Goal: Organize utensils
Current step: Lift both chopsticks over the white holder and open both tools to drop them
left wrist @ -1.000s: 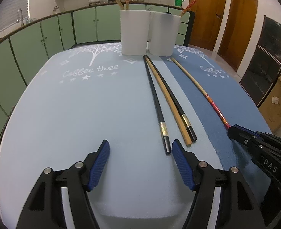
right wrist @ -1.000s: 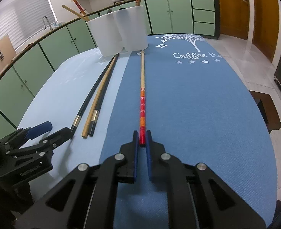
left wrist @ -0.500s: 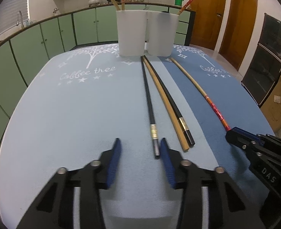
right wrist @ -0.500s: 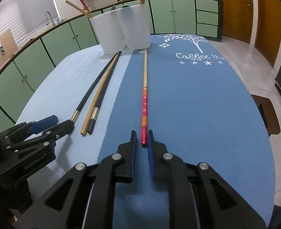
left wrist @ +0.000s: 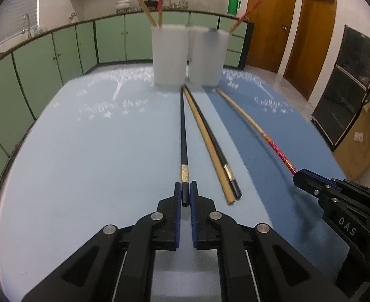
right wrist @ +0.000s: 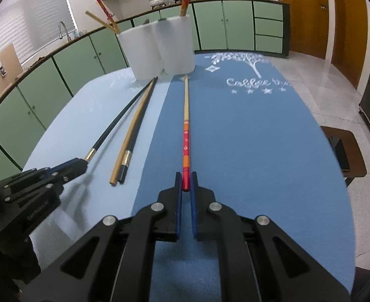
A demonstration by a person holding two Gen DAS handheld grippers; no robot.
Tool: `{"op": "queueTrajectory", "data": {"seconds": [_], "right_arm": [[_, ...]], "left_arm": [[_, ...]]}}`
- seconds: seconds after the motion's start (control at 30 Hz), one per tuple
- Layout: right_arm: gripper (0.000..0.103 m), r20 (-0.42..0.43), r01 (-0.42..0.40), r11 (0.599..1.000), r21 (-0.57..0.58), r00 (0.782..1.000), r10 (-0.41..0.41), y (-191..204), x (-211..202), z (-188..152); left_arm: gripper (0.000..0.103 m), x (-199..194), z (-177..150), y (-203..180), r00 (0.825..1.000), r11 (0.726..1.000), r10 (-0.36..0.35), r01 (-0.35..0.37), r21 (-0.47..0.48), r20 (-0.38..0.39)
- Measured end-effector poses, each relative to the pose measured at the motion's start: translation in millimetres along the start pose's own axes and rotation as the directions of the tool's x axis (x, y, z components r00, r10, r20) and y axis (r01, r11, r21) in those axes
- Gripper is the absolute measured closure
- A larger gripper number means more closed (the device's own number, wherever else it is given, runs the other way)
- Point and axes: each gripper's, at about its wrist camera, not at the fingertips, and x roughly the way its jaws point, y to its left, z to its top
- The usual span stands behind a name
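Observation:
Several chopsticks lie lengthwise on a blue table. My left gripper [left wrist: 185, 196] is shut on the near end of a black chopstick [left wrist: 183, 136] with a gold band. Right of it lie a tan chopstick [left wrist: 206, 141] and a second black chopstick [left wrist: 216, 146], side by side. My right gripper [right wrist: 186, 185] is shut on the red end of a red-and-tan chopstick [right wrist: 185, 125]. Two white cups [left wrist: 170, 55] [left wrist: 209, 58] stand at the far end, holding a few chopsticks. The right gripper [left wrist: 318, 186] shows at the right of the left wrist view.
The table top [right wrist: 247, 138] is dark blue on the right half and pale blue [left wrist: 84, 163] on the left, with white "Coffee tree" print. Green cabinets [left wrist: 46, 58] ring the room. Wooden doors [left wrist: 270, 20] and a dark cabinet [left wrist: 348, 88] stand to the right.
My left gripper went from wide open to shut, sliding right so the black chopstick's end sits between its pads. The right gripper stayed shut on the red chopstick.

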Motion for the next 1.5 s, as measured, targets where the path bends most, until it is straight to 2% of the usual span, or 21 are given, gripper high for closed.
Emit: {"op": "queueTrajectory", "data": {"seconds": [0.2, 0.53, 0.7, 0.9, 1.07, 1.27, 1.5], "right_arm": [[0.098, 0.084, 0.001, 1.000, -0.024, 0.996, 0.001, 4.0, -35.1, 21.1], [0.098, 0.241, -0.016, 0.999, -0.052, 0.970, 0.028, 6.3, -98.9, 79.7], [0.098, 0.286, -0.031, 0.995, -0.090, 0.956, 0.056, 11.4, -118.9, 114.3], [0.098, 0.296, -0.056, 0.988, -0.142, 0.950, 0.097, 21.9, -132.7, 149.9], [0.098, 0.325, -0.054, 0.980, -0.189, 0.939, 0.115, 31.3, -145.5, 179.2], [0.098, 0.377, -0.068, 0.976, -0.208, 0.915, 0.144, 33.3, -161.9, 221.1], [0.098, 0.450, -0.056, 0.979, -0.195, 0.882, 0.141, 29.1, -172.8, 275.2]], "left_arm": [[0.096, -41.2, 21.6, 3.4, 0.995, 1.000, 0.007, -0.007, -0.003, 0.102], [0.097, -97.9, 73.9, 13.7, 0.963, 1.000, -0.019, 0.021, -0.005, 0.268], [0.097, -114.1, 99.2, 13.7, 0.948, 0.999, -0.052, 0.050, 0.013, 0.314], [0.097, -125.7, 122.8, 14.8, 0.933, 0.995, -0.097, 0.097, 0.017, 0.348], [0.097, -136.6, 139.4, 11.7, 0.916, 0.994, -0.108, 0.102, 0.037, 0.387], [0.097, -152.7, 174.7, 6.6, 0.881, 0.992, -0.128, 0.110, 0.067, 0.456], [0.097, -160.2, 240.1, 0.3, 0.821, 0.991, -0.137, 0.113, 0.078, 0.554]]}}
